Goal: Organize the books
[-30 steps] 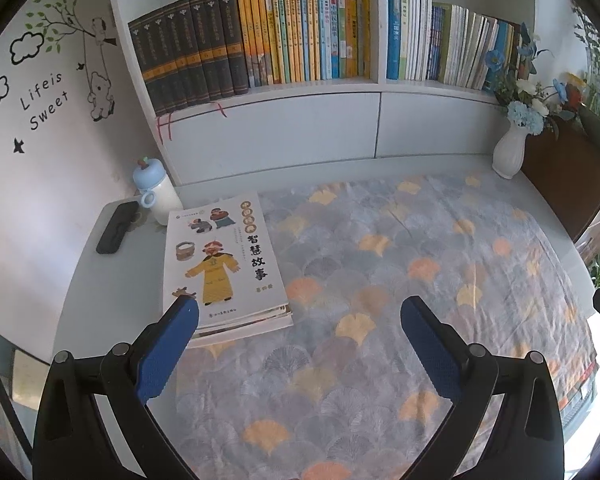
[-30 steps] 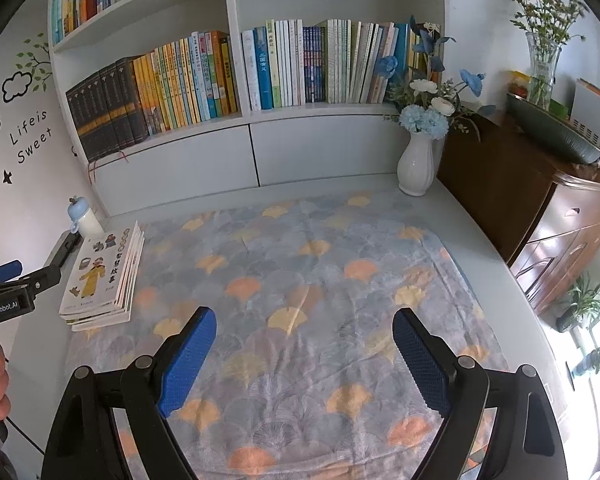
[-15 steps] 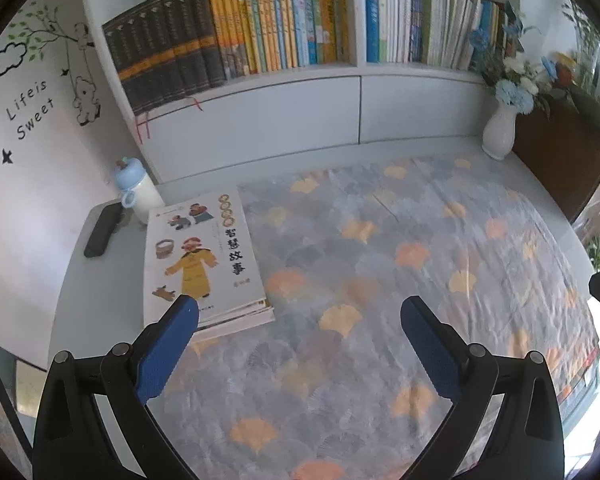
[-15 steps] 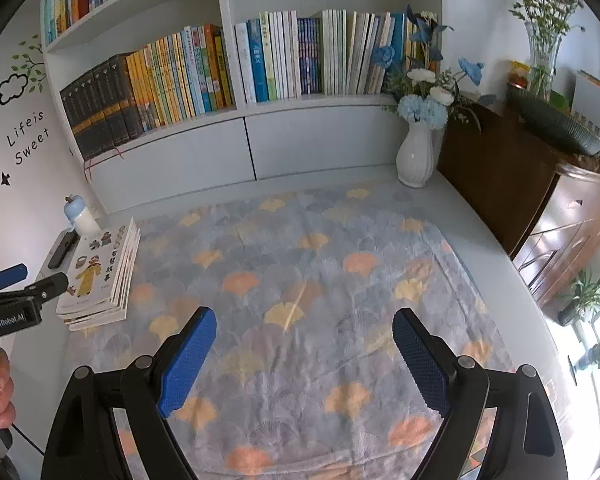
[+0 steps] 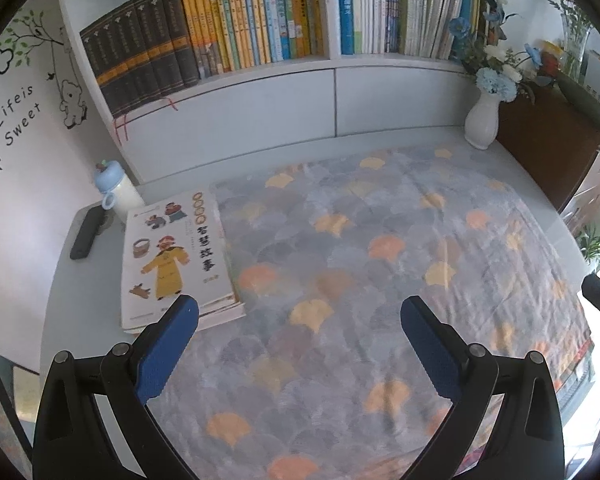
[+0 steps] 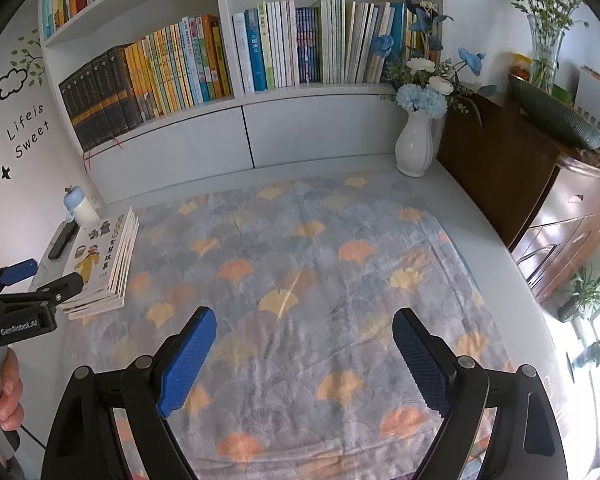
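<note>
The stack of books (image 5: 178, 264) lies flat at the desk's (image 5: 80, 312) left edge; thin, floppy paperbacks, best pinched at the spine. Both left gripper (image 5: 300, 316) and right gripper (image 6: 304, 328) hover with jaws spread, empty.

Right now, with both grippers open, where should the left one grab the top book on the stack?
Grip the top book at its near short edge, coming in low from the front with the open left gripper. The stack of books lies flat, its long page edges fanned toward the cloth, and the bottle crowds the far end.
</note>
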Action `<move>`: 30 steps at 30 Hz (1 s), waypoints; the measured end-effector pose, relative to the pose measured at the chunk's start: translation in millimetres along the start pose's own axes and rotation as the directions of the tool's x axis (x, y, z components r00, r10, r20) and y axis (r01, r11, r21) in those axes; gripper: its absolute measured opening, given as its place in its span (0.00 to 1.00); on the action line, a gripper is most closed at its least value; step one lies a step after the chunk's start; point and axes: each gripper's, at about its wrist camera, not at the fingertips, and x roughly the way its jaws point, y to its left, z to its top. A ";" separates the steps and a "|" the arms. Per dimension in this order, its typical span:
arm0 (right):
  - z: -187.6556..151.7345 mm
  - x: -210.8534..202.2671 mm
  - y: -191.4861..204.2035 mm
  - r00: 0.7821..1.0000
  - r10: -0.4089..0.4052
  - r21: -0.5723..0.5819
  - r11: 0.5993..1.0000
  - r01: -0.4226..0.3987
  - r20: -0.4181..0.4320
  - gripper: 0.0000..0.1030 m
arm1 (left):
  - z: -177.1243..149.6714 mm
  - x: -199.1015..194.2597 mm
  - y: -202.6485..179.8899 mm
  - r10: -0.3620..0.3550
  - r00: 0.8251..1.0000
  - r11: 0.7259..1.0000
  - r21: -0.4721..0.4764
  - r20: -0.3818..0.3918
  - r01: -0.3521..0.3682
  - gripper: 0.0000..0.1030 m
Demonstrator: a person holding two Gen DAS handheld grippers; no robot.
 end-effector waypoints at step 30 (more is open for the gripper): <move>36.6 1.9 -90.4 0.991 0.124 -0.054 0.991 -0.121 0.052 0.86 | 27.6 20.8 -75.0 0.083 0.996 0.991 -0.107 -0.028 -0.085 0.98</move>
